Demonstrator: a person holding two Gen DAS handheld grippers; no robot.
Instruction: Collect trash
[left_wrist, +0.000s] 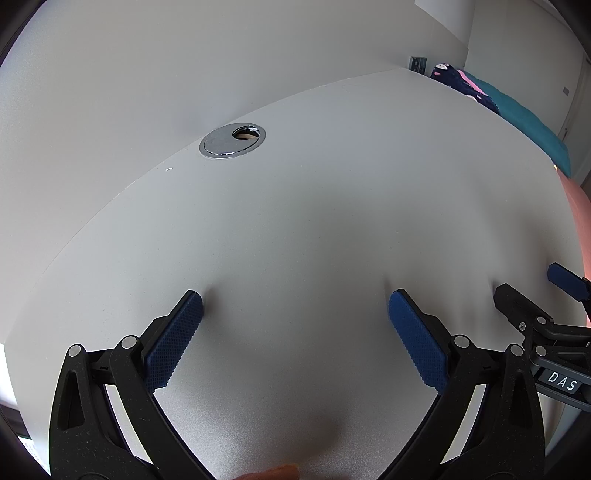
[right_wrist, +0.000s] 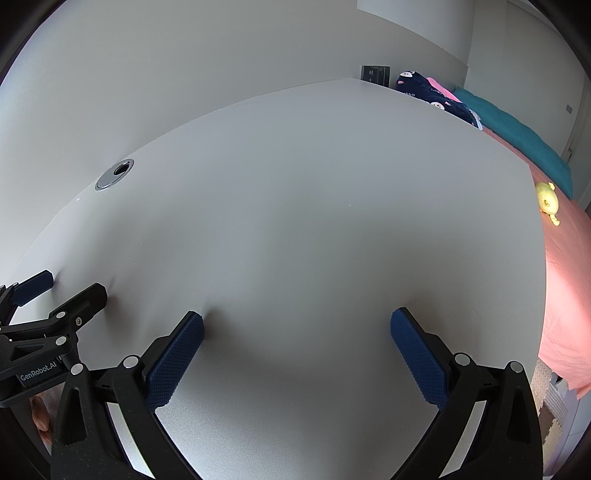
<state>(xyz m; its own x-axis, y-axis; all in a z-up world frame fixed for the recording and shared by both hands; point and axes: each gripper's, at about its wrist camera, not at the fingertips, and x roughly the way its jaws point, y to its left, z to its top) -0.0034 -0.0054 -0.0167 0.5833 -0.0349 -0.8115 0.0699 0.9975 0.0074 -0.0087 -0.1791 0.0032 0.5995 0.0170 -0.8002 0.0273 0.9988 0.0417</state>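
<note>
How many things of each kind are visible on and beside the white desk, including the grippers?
Grippers: 2, left gripper and right gripper, both open
Cable grommets in the desk: 1, the grommet
Yellow toys on the pink bedsheet: 1, the toy
Wall sockets: 1, the socket
Total: 5

No trash visible from either wrist camera. Only bare grey desk top shows between and ahead of the fingers on both sides. Left gripper has its jaws wide apart with nothing between the pads. Right gripper is the same.
</note>
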